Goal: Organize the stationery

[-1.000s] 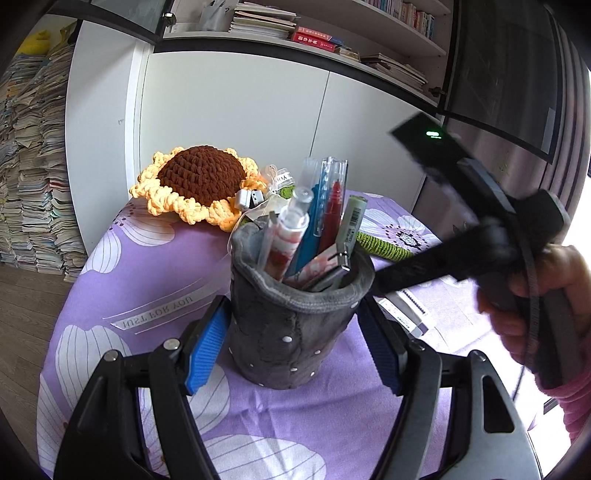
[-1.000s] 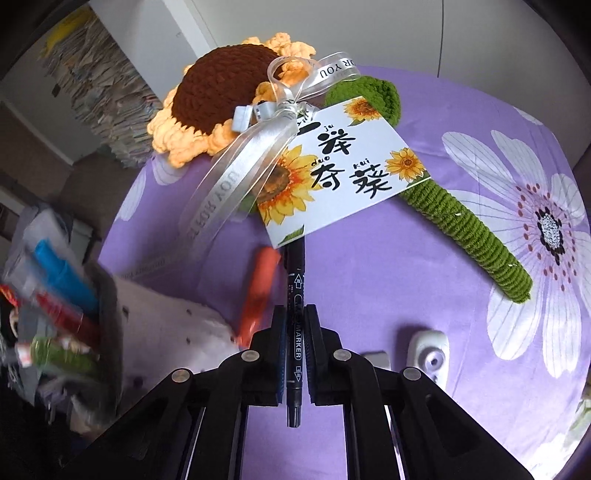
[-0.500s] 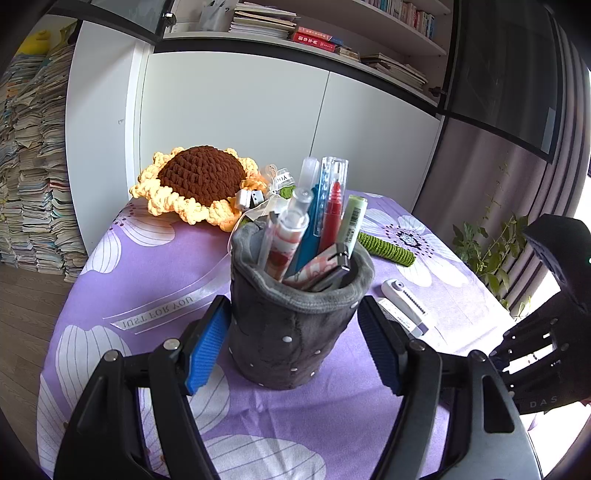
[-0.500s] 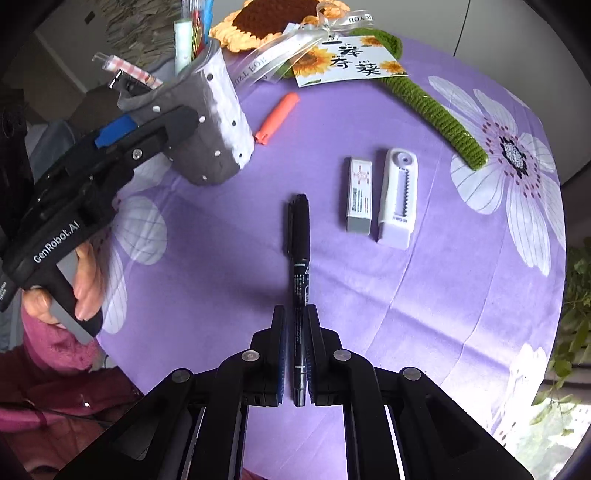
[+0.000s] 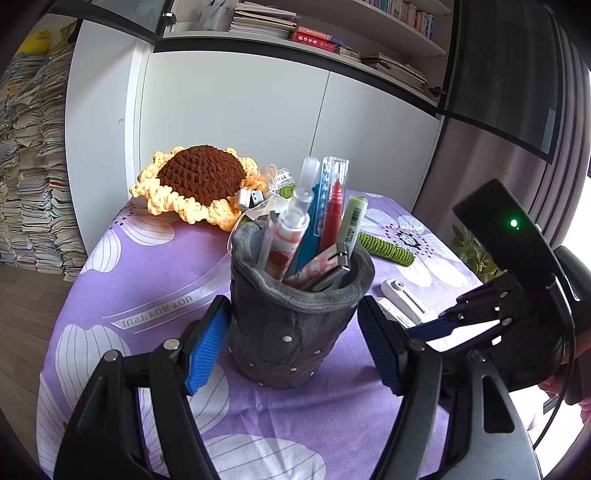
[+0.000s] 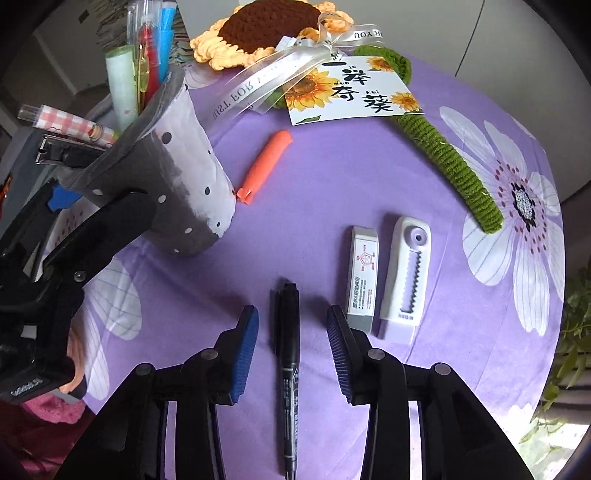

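My left gripper [image 5: 293, 310] is shut on the grey felt pen holder [image 5: 288, 343], a blue pad against each side. Several pens and markers stand in the holder. In the right wrist view the holder [image 6: 177, 184] leans in that gripper's grasp. My right gripper [image 6: 292, 317] points steeply down at the purple flowered tablecloth [image 6: 332, 192]; its jaws are opening. A black marker [image 6: 290, 354] lies on the cloth between its pads, touched by neither.
A white eraser [image 6: 364, 273] and a white correction-tape case [image 6: 406, 273] lie just right of the marker. An orange cap [image 6: 264, 166] lies beside the holder. A crochet sunflower [image 6: 269, 22] with a green stem [image 6: 454, 162], ribbon and card [image 6: 354, 92] fills the far side.
The right gripper carried the black marker away from the sunflower, lowered it to the cloth near the eraser and spread its jaws off it. The left gripper and holder stayed put.
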A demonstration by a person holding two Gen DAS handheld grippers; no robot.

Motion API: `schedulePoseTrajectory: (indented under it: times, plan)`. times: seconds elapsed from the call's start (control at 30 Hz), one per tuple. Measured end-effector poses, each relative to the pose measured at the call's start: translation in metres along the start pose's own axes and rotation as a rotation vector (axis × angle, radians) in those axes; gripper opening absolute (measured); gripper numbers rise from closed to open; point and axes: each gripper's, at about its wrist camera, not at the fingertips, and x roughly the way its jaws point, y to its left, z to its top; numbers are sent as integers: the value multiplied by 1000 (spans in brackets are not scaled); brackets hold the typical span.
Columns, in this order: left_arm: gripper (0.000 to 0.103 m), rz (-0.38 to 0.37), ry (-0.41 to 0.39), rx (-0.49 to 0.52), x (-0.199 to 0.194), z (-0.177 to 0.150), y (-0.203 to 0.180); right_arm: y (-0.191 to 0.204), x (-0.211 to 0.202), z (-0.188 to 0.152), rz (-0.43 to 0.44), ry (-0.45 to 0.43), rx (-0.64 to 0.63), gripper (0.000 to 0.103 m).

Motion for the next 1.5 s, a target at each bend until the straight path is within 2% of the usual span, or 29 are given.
schedulePoseTrajectory:
  times: [0.03,0.07,0.1,0.23,0.4,0.53,0.67,0.9,1.0,1.13,1.5]
  plan:
    - [71,0,0,1,0,0,0,1,1,2,-10,-9,-9,35]
    - [71,1,0,1,0,0,0,2,2,3,-20,-10,-19,22]
    - [71,1,0,1,-1,-1,-1,5,3,3,-31,-13,-25,15]
    - [71,1,0,1,-1,-1,-1,10,1,5,-13,-22,-22,15]
    - [71,1,0,1,0,-1,-1,-3,-43,-8,39,-118,2,15]
    - [71,1,0,1,-1,-1,-1,-8,-93,-21,60,-238,10,15]
    - [71,1,0,1,-1,-1,-1,4,-142,-24,91,-380,5,14]
    - [71,1,1,1,0,-1,-1,43,-218,-14,132,-588,-55,14]
    - [71,0,0,1,0,-1,-1,51,-231,4,150,-640,-77,14]
    - [71,0,0,1,0,-1,0,60,-215,28,129,-622,-95,14]
    - [71,1,1,1,0,-1,0,66,-128,61,121,-408,-95,14]
